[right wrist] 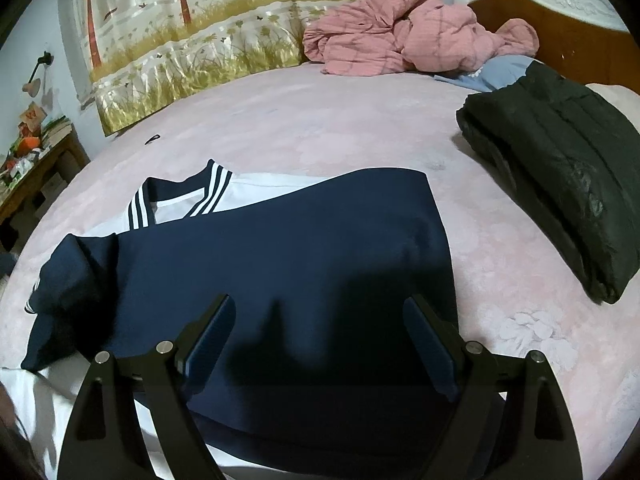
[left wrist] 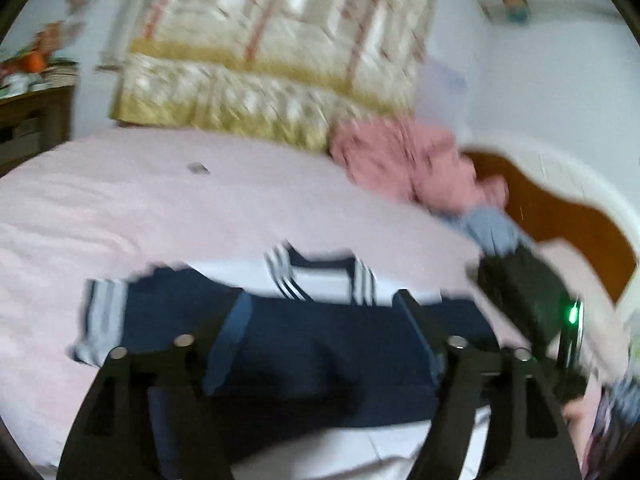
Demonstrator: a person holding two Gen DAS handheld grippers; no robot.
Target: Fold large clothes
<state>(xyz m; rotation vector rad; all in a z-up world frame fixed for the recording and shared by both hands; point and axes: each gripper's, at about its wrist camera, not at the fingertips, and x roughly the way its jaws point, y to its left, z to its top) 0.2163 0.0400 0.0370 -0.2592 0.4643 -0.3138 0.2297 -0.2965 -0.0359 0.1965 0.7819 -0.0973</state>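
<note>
Hovering with jaws spread and nothing between them, the left gripper (left wrist: 320, 312) and right gripper (right wrist: 320, 320) both hang over the navy-and-white striped sailor-style garment (right wrist: 280, 248), which lies flat on the pale pink bedsheet (right wrist: 320, 128). A folded black padded jacket (right wrist: 560, 184) lies well apart to its right, a crumpled pink quilt (right wrist: 400, 36) beyond.

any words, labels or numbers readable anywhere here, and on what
None can be read.
Orange box on the side table: it bears a mark, too small to read.
Navy and white garment, black folded jacket, floral curtain: no text visible.
Left wrist view: too blurred to read anything.
</note>
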